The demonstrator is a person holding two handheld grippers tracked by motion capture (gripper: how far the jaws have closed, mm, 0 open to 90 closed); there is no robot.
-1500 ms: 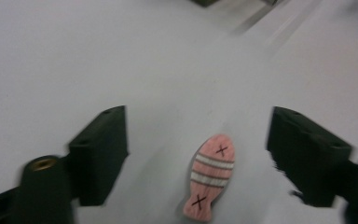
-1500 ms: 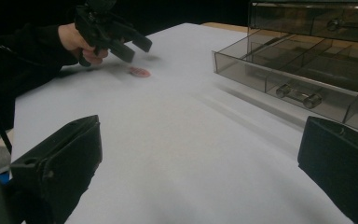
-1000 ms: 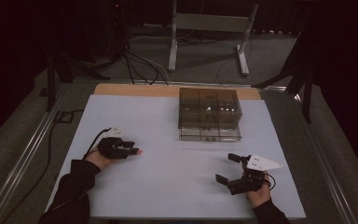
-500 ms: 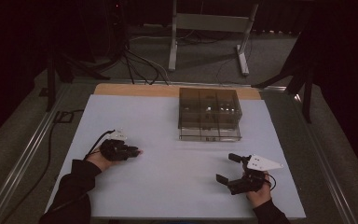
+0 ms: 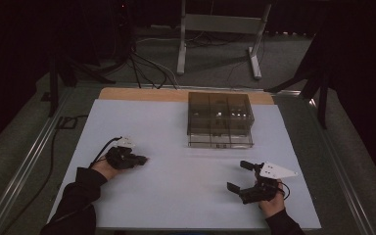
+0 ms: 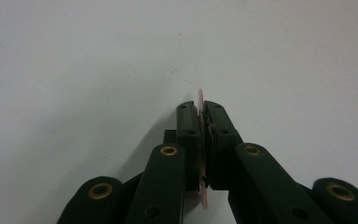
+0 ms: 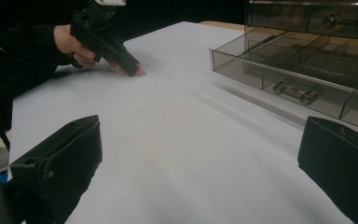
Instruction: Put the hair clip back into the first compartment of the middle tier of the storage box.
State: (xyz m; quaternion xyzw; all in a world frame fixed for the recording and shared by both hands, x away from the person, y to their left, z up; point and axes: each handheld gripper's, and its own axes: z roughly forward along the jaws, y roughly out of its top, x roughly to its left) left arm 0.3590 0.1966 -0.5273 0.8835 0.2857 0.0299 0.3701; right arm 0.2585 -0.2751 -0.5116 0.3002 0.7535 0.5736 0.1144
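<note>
My left gripper point(image 5: 142, 159) lies low on the white table at the left. Its jaws have just been closing and now press on a thin pink flat piece point(image 6: 200, 96), seen edge-on and sticking out past the tips point(image 6: 201, 106). The right gripper view shows that left gripper point(image 7: 131, 68) far off, tips down on the table with a hand around it. My right gripper point(image 5: 238, 176) sits at the front right, jaws wide apart point(image 7: 200, 154) with nothing between them. It points across the table toward the left hand.
A smoky clear plastic drawer cabinet point(image 5: 219, 111) stands at the back middle of the white tabletop point(image 5: 176, 196). Its bottom drawer point(image 7: 303, 70) is pulled out, with a small metal part in a front compartment. Cables and a metal stand lie on the floor behind.
The left gripper has shifted slightly on the table, and its tips have drawn together. The right gripper has stayed where it was.
</note>
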